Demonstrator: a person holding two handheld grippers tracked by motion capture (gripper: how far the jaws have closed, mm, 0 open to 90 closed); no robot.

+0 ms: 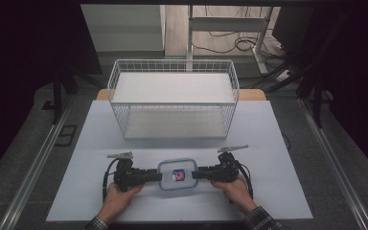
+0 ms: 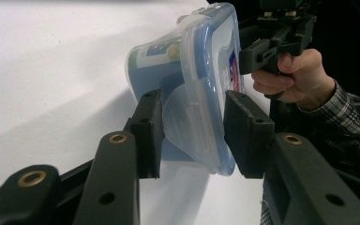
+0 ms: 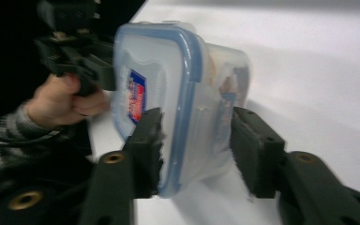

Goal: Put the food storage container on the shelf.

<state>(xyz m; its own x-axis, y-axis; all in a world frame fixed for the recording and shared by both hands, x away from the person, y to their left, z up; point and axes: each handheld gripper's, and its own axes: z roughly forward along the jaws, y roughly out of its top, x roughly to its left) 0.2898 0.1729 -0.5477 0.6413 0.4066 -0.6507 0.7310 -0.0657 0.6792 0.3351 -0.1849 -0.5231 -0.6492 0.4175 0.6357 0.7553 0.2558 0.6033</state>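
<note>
Fingers of left gripper clamped on one end of lidded plastic container, right gripper fingers loosely straddling opposite end, above white counter.

Container: a small rectangular clear plastic food box with rounded corners; blue seal rim around the lid; red-and-blue label at the lid's centre; lid on; it sits flat on the white table, near the front edge and roughly mid-width, long axis running left to right, lid facing up. In the left gripper view the container shows a translucent hinged lid flap on its short end; a printed label runs around the body below the rim, contents inside too unclear to identify. In the right gripper view the container shows lid and blue rim seated on the body; slight motion blur there.
</note>
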